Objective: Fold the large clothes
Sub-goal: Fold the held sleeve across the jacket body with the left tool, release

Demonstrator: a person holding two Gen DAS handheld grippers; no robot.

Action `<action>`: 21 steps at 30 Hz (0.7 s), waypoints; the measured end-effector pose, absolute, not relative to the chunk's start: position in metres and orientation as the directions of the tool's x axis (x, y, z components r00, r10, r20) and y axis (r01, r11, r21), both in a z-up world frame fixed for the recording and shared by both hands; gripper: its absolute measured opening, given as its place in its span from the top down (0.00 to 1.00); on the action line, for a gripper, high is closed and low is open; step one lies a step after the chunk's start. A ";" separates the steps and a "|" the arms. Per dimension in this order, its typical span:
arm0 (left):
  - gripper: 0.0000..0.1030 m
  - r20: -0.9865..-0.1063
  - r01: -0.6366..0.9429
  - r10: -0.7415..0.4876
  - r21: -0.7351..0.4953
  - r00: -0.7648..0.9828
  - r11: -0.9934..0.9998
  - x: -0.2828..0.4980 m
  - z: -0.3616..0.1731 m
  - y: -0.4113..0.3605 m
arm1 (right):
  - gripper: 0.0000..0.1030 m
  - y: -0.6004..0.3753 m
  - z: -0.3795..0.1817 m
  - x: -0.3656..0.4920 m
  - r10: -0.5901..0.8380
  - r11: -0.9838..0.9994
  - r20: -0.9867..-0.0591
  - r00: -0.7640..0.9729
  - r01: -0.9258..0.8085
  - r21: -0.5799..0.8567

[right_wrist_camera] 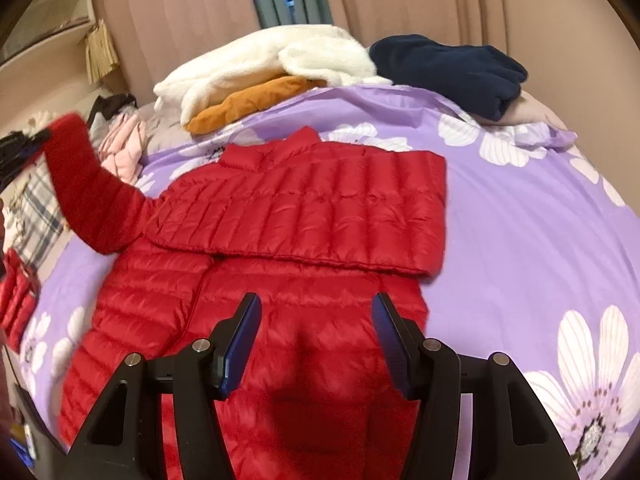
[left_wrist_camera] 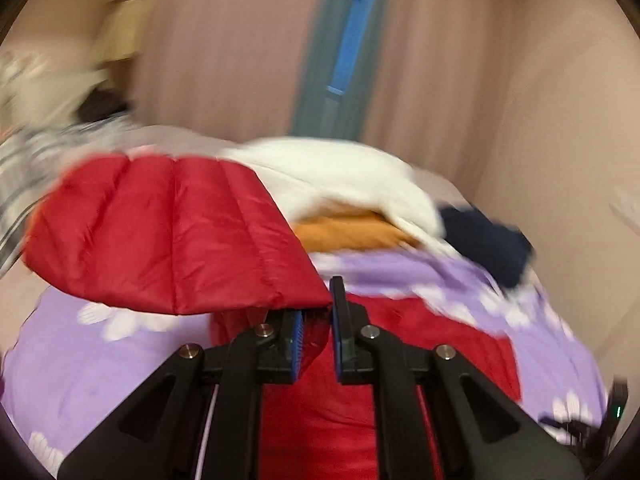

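left claw (left_wrist_camera: 316,322) apparently pinching red jacket (right_wrist_camera: 304,216) sleeve edge, lifted clear of bedspread (right_wrist_camera: 520,240)

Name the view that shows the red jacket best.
The right wrist view: the red jacket lies almost whole on the bedspread, one sleeve already folded across. The left wrist view shows only a blurred, lifted sleeve in the left gripper.

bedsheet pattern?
Lilac bedsheet with large white daisy-like flowers; clearest in the right wrist view.
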State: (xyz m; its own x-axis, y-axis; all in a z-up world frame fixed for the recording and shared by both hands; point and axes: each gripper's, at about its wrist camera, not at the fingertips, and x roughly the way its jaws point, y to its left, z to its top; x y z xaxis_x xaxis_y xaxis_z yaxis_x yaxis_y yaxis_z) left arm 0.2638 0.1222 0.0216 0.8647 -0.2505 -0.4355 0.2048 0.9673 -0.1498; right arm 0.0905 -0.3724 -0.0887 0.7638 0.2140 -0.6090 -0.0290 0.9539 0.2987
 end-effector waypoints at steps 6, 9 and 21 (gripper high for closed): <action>0.89 -0.605 0.417 -0.328 0.007 0.725 0.909 0.266 -0.045 -0.007 | 0.45 -0.401 -0.096 0.080 0.210 0.929 -0.603 0.770 0.034 0.368; 0.88 -0.709 0.491 -0.309 0.060 0.634 0.869 0.274 -0.092 -0.043 | 0.45 -0.415 -0.105 0.076 0.215 0.905 -0.603 0.768 0.075 0.418; 0.57 -0.786 0.392 -0.325 -0.116 0.526 0.913 0.264 -0.138 0.017 | 0.42 -0.441 -0.115 0.099 0.329 0.820 -0.544 0.772 0.051 0.570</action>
